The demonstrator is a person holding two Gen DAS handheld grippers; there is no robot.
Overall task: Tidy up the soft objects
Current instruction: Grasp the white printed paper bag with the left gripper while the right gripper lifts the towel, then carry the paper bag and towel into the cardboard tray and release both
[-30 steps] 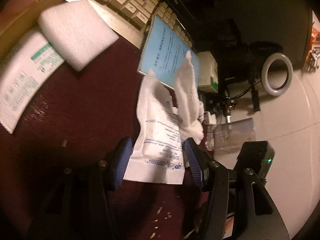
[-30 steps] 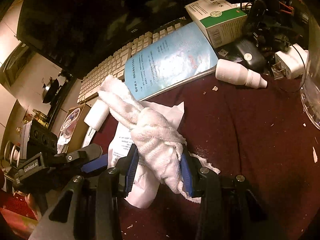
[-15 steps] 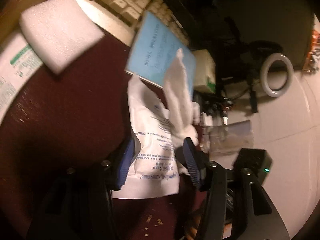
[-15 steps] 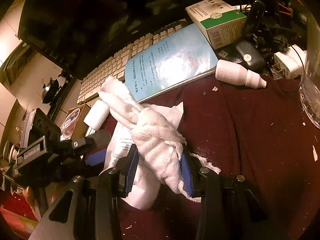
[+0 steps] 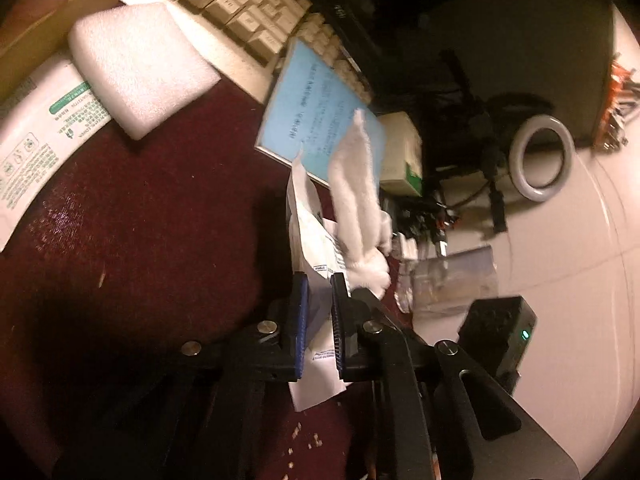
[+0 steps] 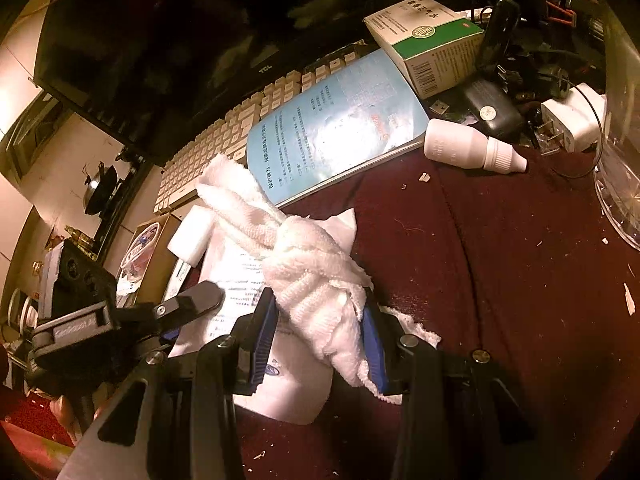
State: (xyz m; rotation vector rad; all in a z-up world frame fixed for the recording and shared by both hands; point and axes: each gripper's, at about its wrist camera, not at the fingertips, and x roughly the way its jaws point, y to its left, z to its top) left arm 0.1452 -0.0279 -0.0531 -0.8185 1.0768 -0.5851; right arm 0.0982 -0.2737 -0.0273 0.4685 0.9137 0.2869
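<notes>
The blue fingers [image 5: 301, 316] of the left gripper [image 5: 319, 320] are pressed onto the white printed pouch [image 5: 310, 236], which stands crumpled between them — its lower edge pokes out below the pads. The right gripper [image 6: 318, 340] pinches the knotted white towel [image 6: 304, 268], whose tail reaches forward beyond the fingertips toward the blue booklet [image 6: 336, 128]. Left of the right fingers a cardboard box [image 6: 150, 248] holds something indistinct — partly hidden by the foam block [image 6: 191, 236].
</notes>
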